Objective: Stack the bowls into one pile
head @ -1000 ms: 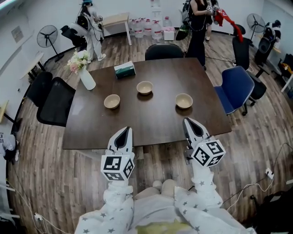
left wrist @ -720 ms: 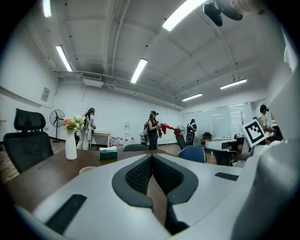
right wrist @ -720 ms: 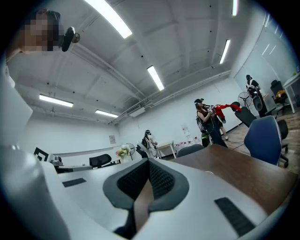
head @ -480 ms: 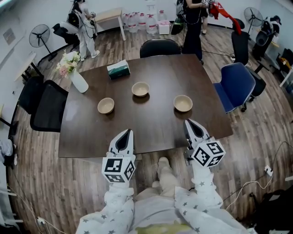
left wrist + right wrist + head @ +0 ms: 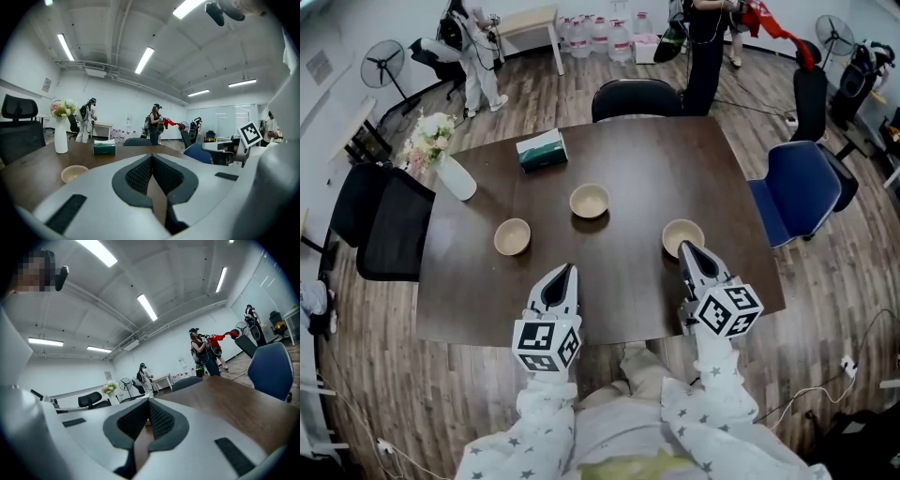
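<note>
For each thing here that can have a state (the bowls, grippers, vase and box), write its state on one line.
Left bowl: upright, empty, unstacked.
Middle bowl: upright, empty, unstacked.
Right bowl: upright, unstacked, partly hidden.
Left gripper: shut, empty.
Right gripper: shut, empty.
Vase: upright, holding flowers.
Tissue box: lying flat.

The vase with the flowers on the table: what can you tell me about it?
The vase is plain white and smooth, perhaps ceramic, slim at the neck and wider toward the base. It holds a bunch of pale pink and white flowers with green leaves. It stands upright near the far left corner of the dark wooden table, touching only the tabletop, and is apart from the green tissue box.
</note>
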